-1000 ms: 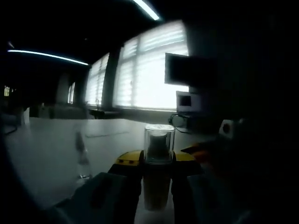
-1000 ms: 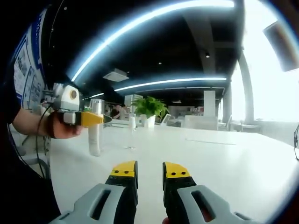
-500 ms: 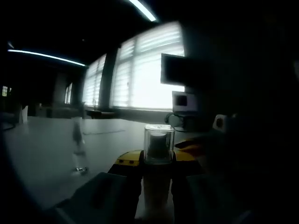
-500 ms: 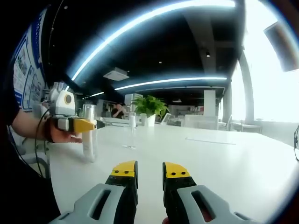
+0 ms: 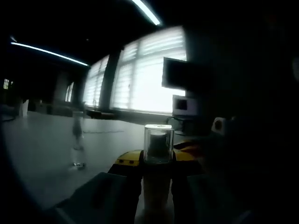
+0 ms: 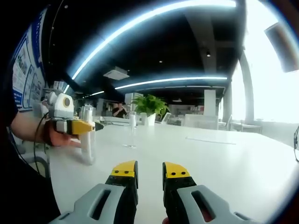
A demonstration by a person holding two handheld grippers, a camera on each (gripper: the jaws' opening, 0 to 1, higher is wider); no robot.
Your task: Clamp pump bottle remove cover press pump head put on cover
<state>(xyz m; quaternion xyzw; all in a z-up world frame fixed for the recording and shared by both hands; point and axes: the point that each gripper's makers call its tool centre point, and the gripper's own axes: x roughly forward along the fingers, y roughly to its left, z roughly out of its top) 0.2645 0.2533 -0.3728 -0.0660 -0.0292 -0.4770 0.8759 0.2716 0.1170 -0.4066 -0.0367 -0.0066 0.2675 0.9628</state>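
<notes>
In the right gripper view, at far left, a hand (image 6: pixel 58 137) holds the left gripper (image 6: pixel 88 126), clamped around a slim pale pump bottle (image 6: pixel 87 142) with a clear cylindrical cover (image 6: pixel 86 112), standing on the smooth white table (image 6: pixel 224 158). A small glass vial (image 6: pixel 132 133) stands beyond, blurred. The right gripper (image 6: pixel 149 175), yellow-tipped, hovers slightly parted, grasping nothing.

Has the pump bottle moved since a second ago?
Yes. In the right gripper view the pump bottle, clamped in the left tongs, has shifted left, away from the potted plant.
</notes>
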